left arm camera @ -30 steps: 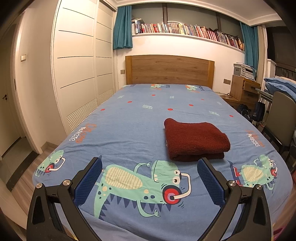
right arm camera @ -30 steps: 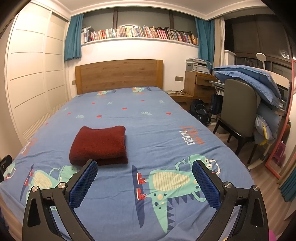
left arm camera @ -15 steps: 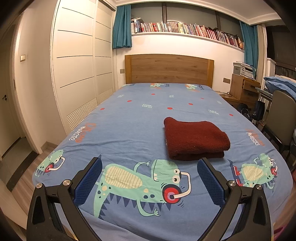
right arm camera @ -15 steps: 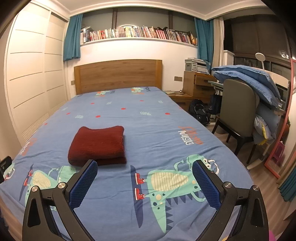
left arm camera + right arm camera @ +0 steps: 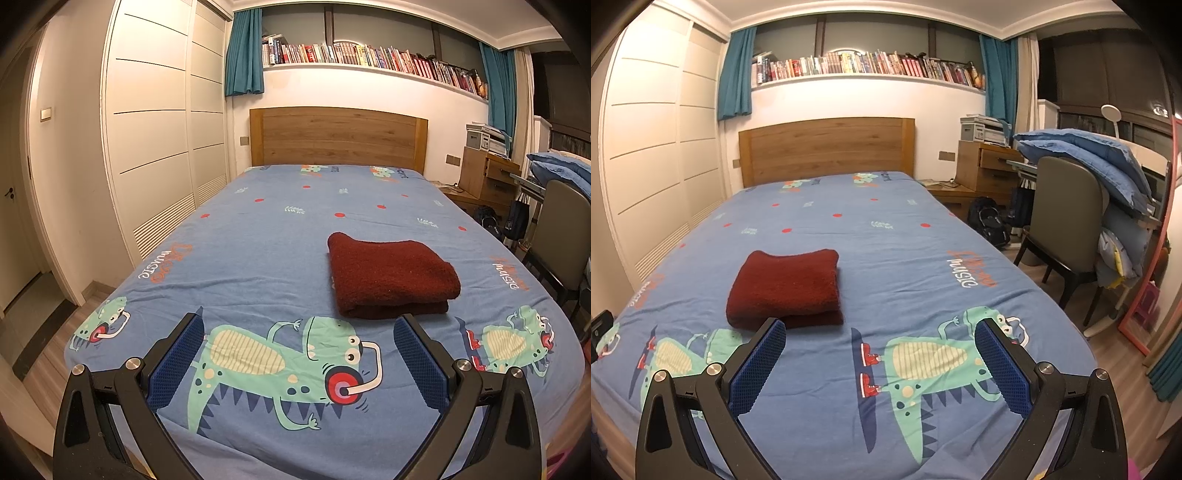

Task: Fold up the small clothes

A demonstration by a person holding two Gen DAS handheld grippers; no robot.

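A dark red garment (image 5: 391, 275) lies folded in a neat rectangle on the blue dinosaur-print bedsheet (image 5: 258, 251). It also shows in the right wrist view (image 5: 786, 288), left of centre. My left gripper (image 5: 299, 325) is open and empty above the foot of the bed, with the garment just beyond its right finger. My right gripper (image 5: 881, 330) is open and empty, with the garment just beyond its left finger. Neither gripper touches the garment.
A wooden headboard (image 5: 338, 138) stands at the far end. White wardrobe doors (image 5: 155, 129) run along the left. A chair (image 5: 1067, 229) piled with blue bedding (image 5: 1086, 155), a wooden cabinet (image 5: 986, 166) and a dark bag (image 5: 990, 221) stand to the right of the bed.
Both views have shifted only slightly; the grippers stay open and the folded garment has not moved.
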